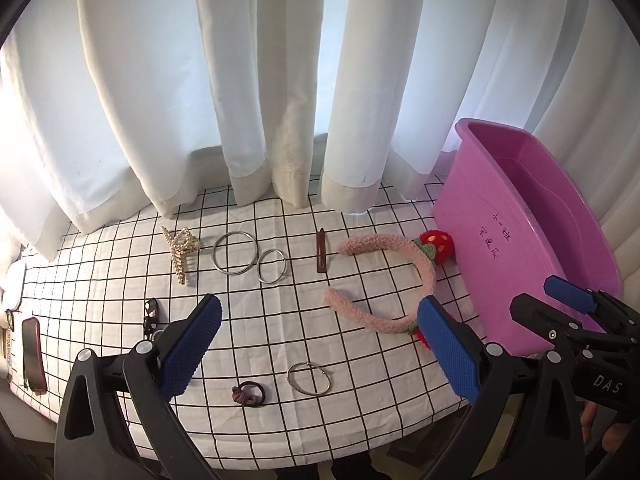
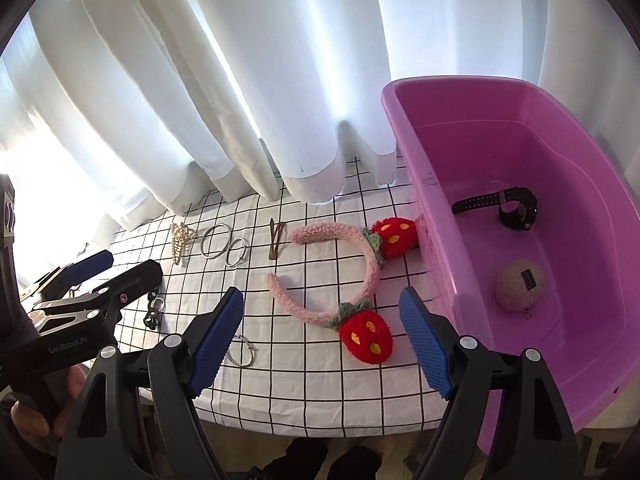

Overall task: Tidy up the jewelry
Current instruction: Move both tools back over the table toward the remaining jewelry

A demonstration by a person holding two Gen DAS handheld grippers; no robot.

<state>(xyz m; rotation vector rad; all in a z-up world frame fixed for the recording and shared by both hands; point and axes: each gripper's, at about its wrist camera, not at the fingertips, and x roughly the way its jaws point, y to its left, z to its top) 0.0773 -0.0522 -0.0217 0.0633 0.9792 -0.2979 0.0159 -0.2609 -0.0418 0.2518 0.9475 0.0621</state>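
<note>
Jewelry scattered on grid tablecloth (image 1: 280,320); white curtains (image 1: 280,80) behind.

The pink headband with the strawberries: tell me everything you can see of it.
The pink headband is a fuzzy, plush-looking C-shaped band, lying flat on the grid tablecloth with its open side toward the clips. Two red knitted strawberries with yellow dots and green leaves sit on it; the far one lies close against the purple bin. No gripper touches it.

The left gripper (image 1: 320,352) hangs level, its blue-padded jaws spread wide and holding nothing; the right gripper (image 2: 322,344) likewise gapes wide. Both sit side by side.
</note>
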